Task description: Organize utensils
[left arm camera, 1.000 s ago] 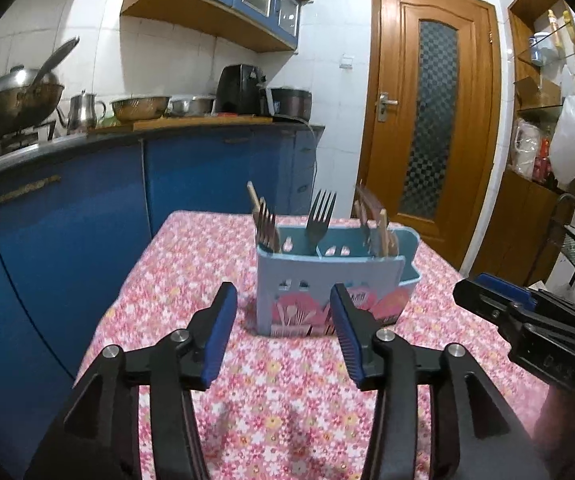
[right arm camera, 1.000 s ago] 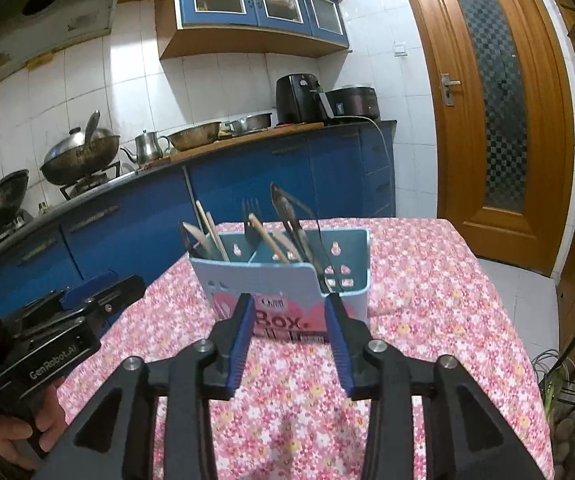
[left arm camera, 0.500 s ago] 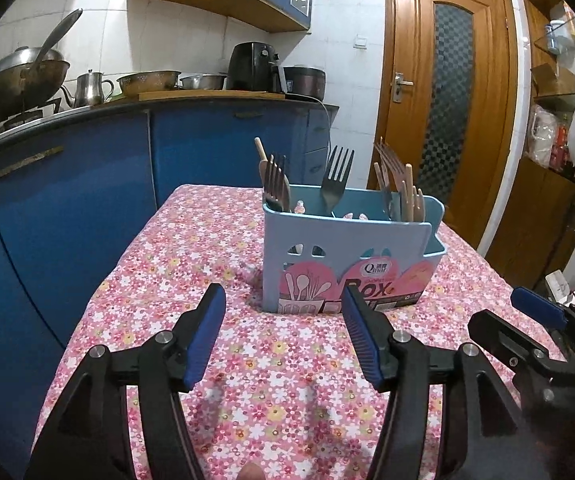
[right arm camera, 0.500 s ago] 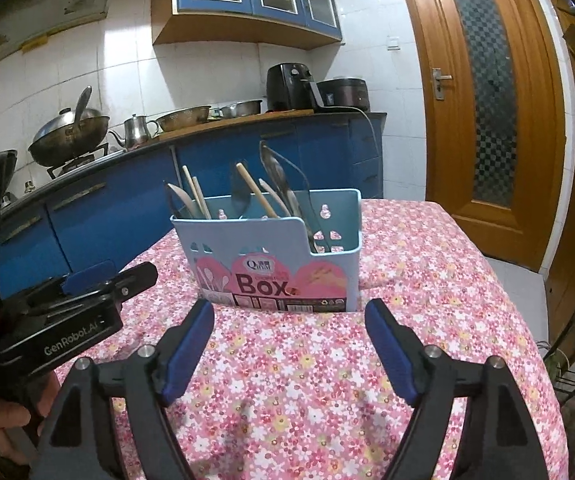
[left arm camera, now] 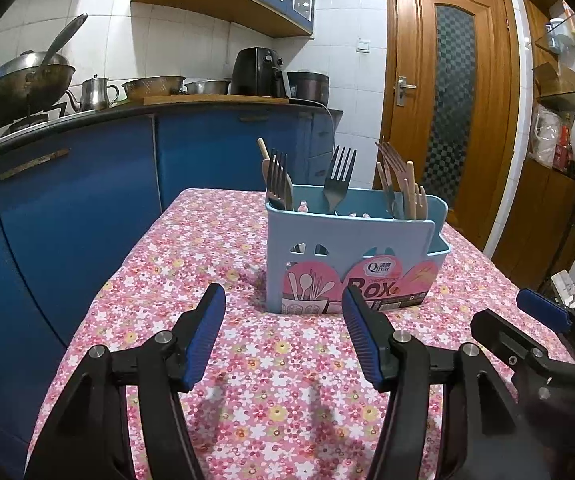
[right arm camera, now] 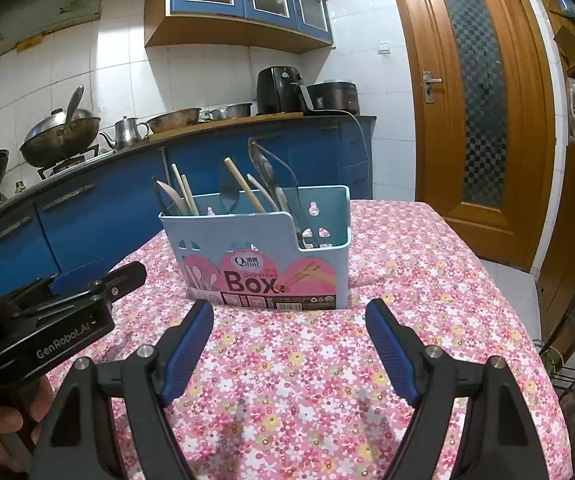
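A light blue utensil box [left arm camera: 351, 256] with a pink "Box" label stands on the flowered tablecloth [left arm camera: 215, 264]; it also shows in the right wrist view [right arm camera: 263, 252]. Forks [left arm camera: 339, 176], spoons [right arm camera: 263, 168] and wooden chopsticks [right arm camera: 243, 184] stand upright in it. My left gripper [left arm camera: 283, 332] is open and empty, a short way in front of the box. My right gripper [right arm camera: 289, 340] is open wide and empty, also just short of the box. Each gripper shows at the edge of the other's view.
Blue kitchen cabinets [left arm camera: 67, 200] run along the table's left side, with a wok [left arm camera: 27, 84], kettle and bowls on the counter. A wooden door [left arm camera: 451, 112] stands behind. Shelves [left arm camera: 559, 128] stand at the right.
Both grippers have drawn back and lowered from the box. The right gripper's jaws have opened much wider; the left gripper's jaws have opened a little more.
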`<state>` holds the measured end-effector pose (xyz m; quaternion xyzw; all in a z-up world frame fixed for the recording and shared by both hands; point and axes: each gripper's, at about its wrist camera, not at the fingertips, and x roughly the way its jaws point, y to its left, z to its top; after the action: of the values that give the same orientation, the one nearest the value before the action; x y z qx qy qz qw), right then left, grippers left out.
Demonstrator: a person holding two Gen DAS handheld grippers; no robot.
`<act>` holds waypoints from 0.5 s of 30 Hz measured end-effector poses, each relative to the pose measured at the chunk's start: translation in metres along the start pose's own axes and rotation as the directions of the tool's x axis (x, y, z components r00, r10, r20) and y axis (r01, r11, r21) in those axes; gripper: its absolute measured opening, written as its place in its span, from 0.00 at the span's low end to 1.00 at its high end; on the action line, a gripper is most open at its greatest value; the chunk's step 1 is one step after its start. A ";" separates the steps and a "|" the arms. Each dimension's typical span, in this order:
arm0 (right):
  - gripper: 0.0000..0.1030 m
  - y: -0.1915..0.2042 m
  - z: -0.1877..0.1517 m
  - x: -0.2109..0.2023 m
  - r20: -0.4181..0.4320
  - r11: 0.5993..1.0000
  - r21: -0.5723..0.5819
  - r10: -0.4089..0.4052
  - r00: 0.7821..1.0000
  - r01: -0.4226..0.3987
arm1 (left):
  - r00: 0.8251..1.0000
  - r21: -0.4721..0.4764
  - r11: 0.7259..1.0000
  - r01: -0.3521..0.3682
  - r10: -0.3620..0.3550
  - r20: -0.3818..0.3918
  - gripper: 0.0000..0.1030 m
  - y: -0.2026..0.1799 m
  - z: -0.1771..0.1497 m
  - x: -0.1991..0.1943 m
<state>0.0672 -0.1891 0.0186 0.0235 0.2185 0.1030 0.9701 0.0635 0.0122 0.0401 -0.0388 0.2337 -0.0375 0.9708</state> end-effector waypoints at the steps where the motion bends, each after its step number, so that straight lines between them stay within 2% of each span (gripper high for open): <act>1: 0.78 0.000 0.000 0.000 0.000 1.000 -0.001 -0.001 1.000 0.001 | 1.000 -0.001 1.000 0.000 0.000 0.000 0.60 0.000 0.000 0.000; 15: 0.78 0.000 0.001 0.000 0.000 1.000 -0.003 -0.003 1.000 0.003 | 1.000 0.002 1.000 0.001 -0.001 0.001 0.60 0.001 -0.001 0.000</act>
<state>0.0671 -0.1890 0.0194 0.0217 0.2184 0.1018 0.9703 0.0637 0.0129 0.0394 -0.0381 0.2332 -0.0382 0.9709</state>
